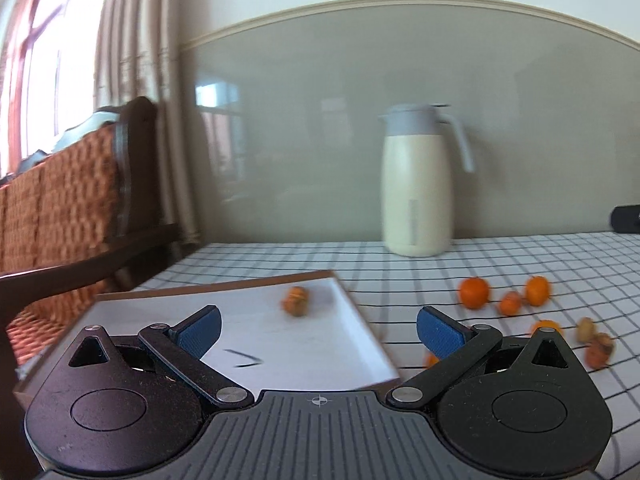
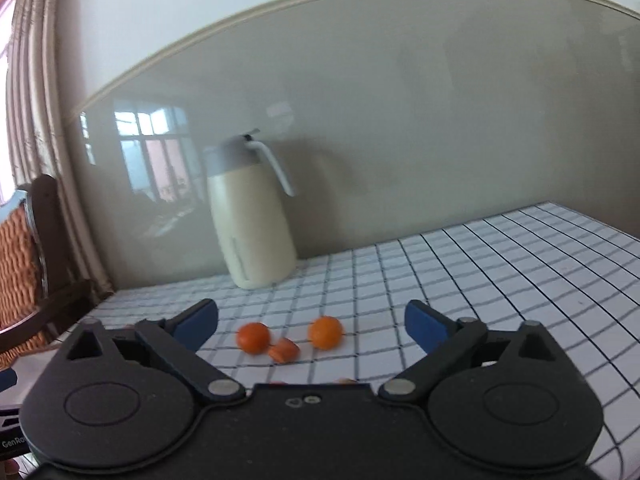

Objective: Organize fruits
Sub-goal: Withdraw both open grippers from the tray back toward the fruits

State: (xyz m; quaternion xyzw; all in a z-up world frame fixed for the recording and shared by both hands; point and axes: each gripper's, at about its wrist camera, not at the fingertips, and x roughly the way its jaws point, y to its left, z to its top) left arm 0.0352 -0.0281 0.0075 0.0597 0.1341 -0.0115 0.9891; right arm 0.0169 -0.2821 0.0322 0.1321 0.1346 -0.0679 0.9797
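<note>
A shallow white tray [image 1: 352,320] with a brown rim lies on the checked tablecloth, and one small orange fruit [image 1: 295,301] sits in it. My left gripper [image 1: 319,330] hangs over the tray's near right part, open and empty. To the tray's right lie several loose orange fruits, among them a round one [image 1: 474,292], another [image 1: 537,290] and brownish ones [image 1: 599,351]. In the right wrist view my right gripper [image 2: 311,327] is open and empty, with two oranges [image 2: 253,337] [image 2: 325,332] and a smaller piece [image 2: 283,350] on the cloth just beyond its fingertips.
A cream thermos jug [image 1: 418,184] [image 2: 256,220] with a grey lid stands at the back against the wall. A wicker chair [image 1: 60,208] with a dark frame sits left of the table. A dark object [image 1: 626,219] rests at the far right edge.
</note>
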